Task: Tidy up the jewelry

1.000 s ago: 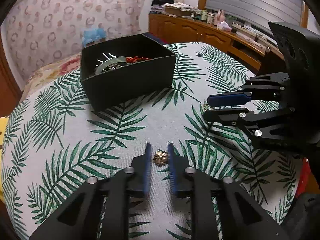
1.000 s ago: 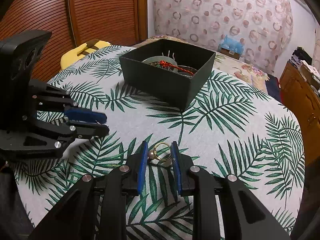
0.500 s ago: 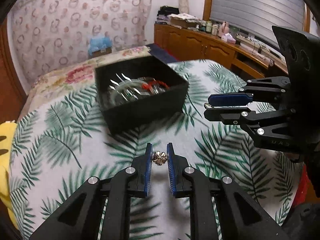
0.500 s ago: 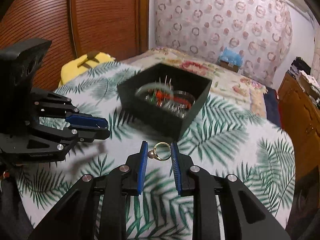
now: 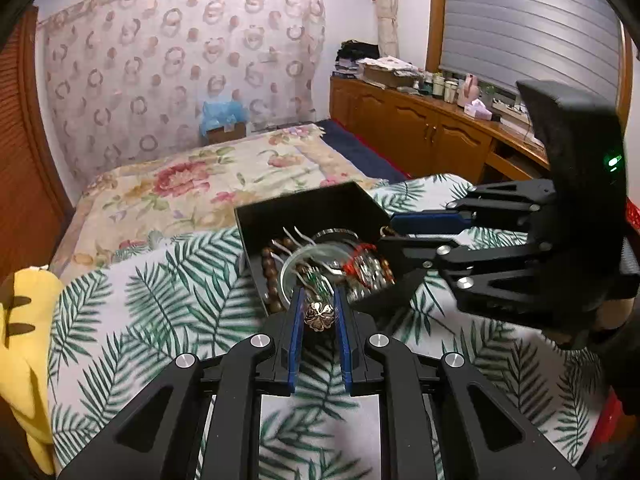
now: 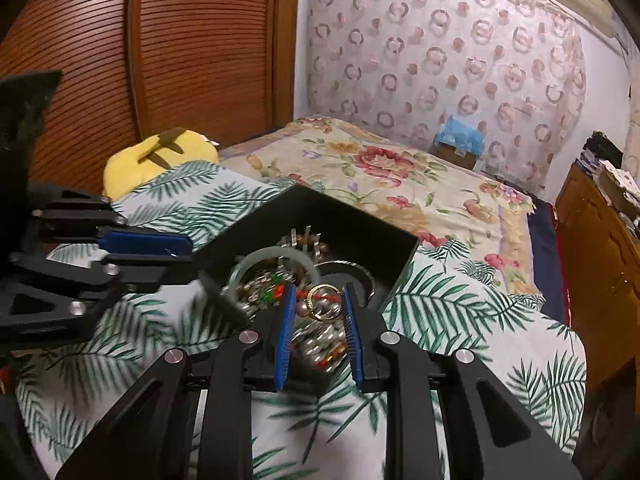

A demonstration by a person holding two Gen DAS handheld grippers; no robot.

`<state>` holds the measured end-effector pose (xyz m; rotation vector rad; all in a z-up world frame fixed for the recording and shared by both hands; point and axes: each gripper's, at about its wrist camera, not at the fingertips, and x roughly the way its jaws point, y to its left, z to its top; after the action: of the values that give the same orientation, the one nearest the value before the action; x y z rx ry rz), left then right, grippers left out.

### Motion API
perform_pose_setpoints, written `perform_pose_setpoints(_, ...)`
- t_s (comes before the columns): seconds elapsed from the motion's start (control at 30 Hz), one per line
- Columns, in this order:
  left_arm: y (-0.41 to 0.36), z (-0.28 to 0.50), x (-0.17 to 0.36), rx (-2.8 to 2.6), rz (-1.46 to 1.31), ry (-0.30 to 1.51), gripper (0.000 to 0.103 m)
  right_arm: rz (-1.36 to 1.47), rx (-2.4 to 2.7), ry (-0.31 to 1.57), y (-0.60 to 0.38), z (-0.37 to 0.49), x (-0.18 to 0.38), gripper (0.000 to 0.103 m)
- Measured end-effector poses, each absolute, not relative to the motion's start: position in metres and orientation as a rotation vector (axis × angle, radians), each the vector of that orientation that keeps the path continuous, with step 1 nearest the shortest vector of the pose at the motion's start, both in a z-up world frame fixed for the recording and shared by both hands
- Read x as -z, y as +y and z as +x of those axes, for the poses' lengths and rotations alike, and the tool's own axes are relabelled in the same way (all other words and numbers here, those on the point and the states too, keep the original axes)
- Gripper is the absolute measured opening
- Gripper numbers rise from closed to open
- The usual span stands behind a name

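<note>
A black open box point(image 5: 304, 208) point(image 6: 352, 220) stands on the palm-leaf cloth, holding a jumble of bangles, beads and hairpins. My left gripper point(image 5: 318, 316) is shut on a small gold flower-shaped piece point(image 5: 319, 315), held at the box's near wall. My right gripper point(image 6: 318, 306) is shut on a gold ring with a pearl point(image 6: 322, 304), held above the box's contents. In the left wrist view the right gripper point(image 5: 394, 234) reaches over the box from the right. In the right wrist view the left gripper point(image 6: 180, 252) comes in from the left at the box's edge.
The table with the palm-leaf cloth point(image 5: 160, 300) stands against a bed with a floral cover point(image 6: 380, 176). A yellow cushion point(image 6: 160, 152) lies at the table's left edge. Wooden cabinets point(image 5: 420, 132) with clutter run along the right wall.
Both grippers have lifted their pieces off the cloth and moved forward to the box. The right one now hangs over its contents; the left one is at its near wall.
</note>
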<state>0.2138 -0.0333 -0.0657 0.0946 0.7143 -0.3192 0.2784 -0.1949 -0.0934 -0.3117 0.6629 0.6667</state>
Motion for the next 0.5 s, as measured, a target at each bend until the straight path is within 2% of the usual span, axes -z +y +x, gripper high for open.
perform_pose_setpoints(0.5,-0.035,0.252,0.065,0.292,0.061,0.710,0.014,-0.241,-0.624,0.671,-0.216,0.280,0.091,0.027)
